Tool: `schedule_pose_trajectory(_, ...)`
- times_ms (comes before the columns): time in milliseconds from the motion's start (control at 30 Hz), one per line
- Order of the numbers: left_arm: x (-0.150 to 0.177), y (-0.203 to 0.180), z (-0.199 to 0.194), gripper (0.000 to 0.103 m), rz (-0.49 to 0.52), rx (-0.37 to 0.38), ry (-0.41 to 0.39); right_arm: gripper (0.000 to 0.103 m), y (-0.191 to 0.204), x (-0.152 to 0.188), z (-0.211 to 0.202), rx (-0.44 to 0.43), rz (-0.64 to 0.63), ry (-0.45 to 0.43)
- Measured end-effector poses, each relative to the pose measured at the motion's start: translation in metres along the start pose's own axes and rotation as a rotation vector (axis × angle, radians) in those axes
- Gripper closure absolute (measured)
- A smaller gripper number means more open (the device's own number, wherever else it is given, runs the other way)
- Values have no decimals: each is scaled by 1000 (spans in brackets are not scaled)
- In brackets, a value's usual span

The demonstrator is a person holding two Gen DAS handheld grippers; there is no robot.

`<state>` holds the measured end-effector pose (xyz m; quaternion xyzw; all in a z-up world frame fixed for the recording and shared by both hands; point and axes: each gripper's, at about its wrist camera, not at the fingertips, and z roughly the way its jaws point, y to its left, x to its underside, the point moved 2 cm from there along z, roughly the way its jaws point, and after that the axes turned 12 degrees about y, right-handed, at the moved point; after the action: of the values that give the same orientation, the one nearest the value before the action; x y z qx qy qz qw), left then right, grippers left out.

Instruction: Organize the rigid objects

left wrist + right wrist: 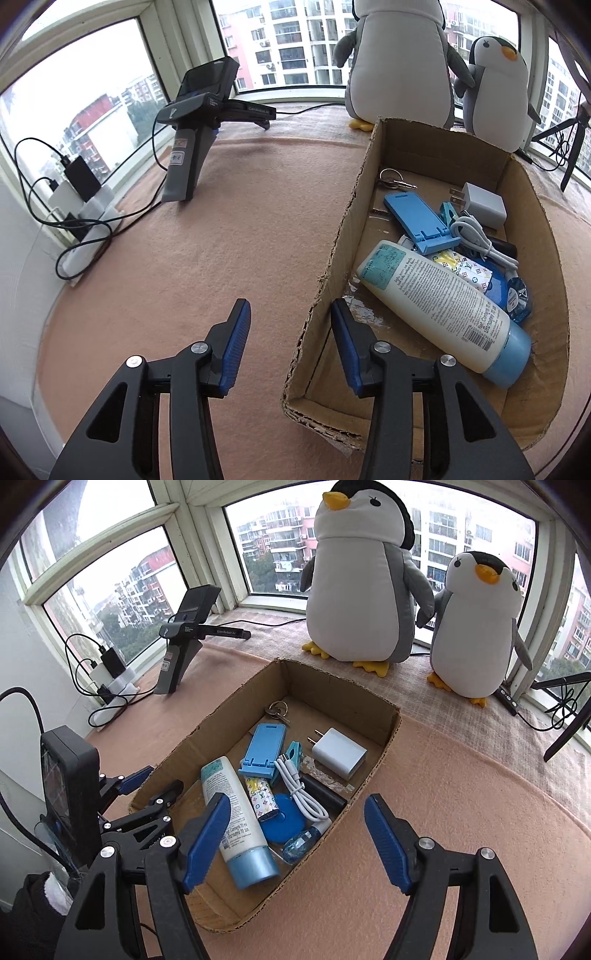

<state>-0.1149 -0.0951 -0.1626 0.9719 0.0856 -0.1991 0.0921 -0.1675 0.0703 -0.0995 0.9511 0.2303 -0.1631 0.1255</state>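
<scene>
Both grippers are empty with jaws apart — the left gripper (pixel 290 332) straddles the cardboard box's (pixel 334 258) near-left wall, the right gripper (pixel 295 834) hovers over its near end. Every rigid item seems boxed: lotion tube (pixel 236 816) at 6 o'clock, white charger (pixel 340 757) at 1 o'clock. Lift both straight up — don't snag the wall.

Brown cardboard box (pixel 373 716), cream lotion bottle (pixel 236 812) with pale blue cap, blue phone stand (pixel 264 755), white charger (pixel 341 757)
</scene>
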Motion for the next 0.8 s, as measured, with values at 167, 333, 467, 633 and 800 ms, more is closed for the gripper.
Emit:
schedule_pose_trajectory(167, 0, 4, -20, 59, -5, 2, -28, 29, -2, 14, -26, 1, 22, -43)
schedule_pose_trajectory(333, 3, 5, -52, 52, -2, 31, -67, 28, -2, 31, -57, 1, 34, -81)
schedule_pose_trajectory(467, 9, 1, -86, 50, 12, 66, -105, 23, 2, 47, -86, -5, 44, -117)
schedule_pose_trajectory(633, 16, -6, -128, 41, 29, 96, -167, 21, 9, 64, -119, 2, 43, -162)
schedule_pose_trajectory(800, 26, -8, -153, 35, 13, 117, -190, 14, 16, 74, -137, 8, 43, -208)
